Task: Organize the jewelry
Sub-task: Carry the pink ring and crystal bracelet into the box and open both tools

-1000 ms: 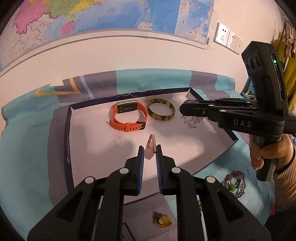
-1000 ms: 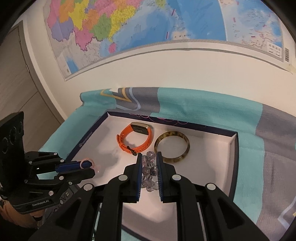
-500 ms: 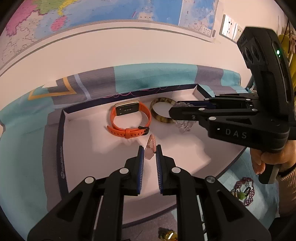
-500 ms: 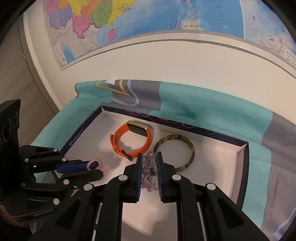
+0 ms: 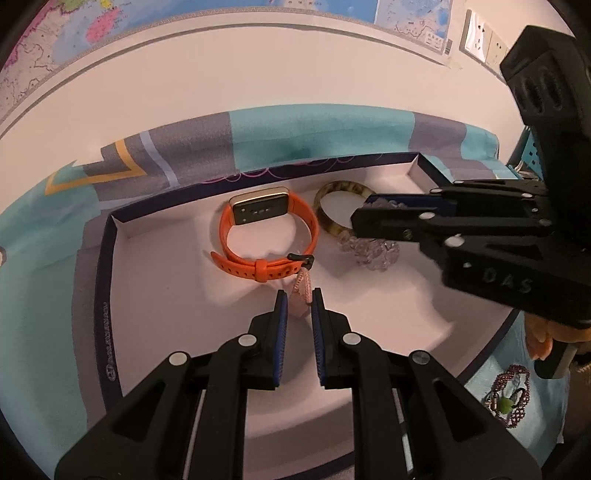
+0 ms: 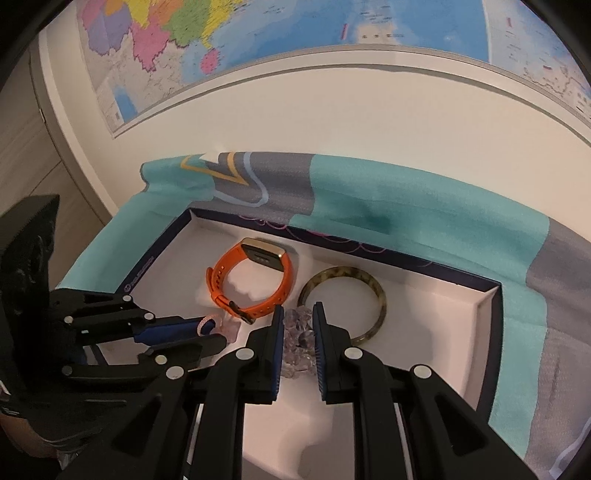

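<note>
A white tray with a dark blue rim (image 5: 107,302) (image 6: 491,332) lies on a teal and grey cloth. In it rest an orange smartwatch (image 5: 266,236) (image 6: 251,280) and a tortoiseshell bangle (image 5: 332,210) (image 6: 347,295). My left gripper (image 5: 298,297) (image 6: 212,330) is shut on a small pink bracelet (image 5: 301,291) (image 6: 208,325), low over the tray just in front of the watch clasp. My right gripper (image 6: 298,323) (image 5: 364,214) is shut on a clear crystal bead bracelet (image 6: 297,339) (image 5: 369,251), which hangs over the tray beside the bangle.
A purple beaded piece with a green stone (image 5: 508,395) lies on the cloth outside the tray at the right. A hand (image 5: 541,336) holds the right gripper's handle. A wall map (image 6: 295,33) and sockets (image 5: 484,40) are behind.
Both grippers have moved forward and lower over the tray with their bracelets. The pink bracelet now hangs close to the watch clasp, and the crystal beads hang nearer the bangle.
</note>
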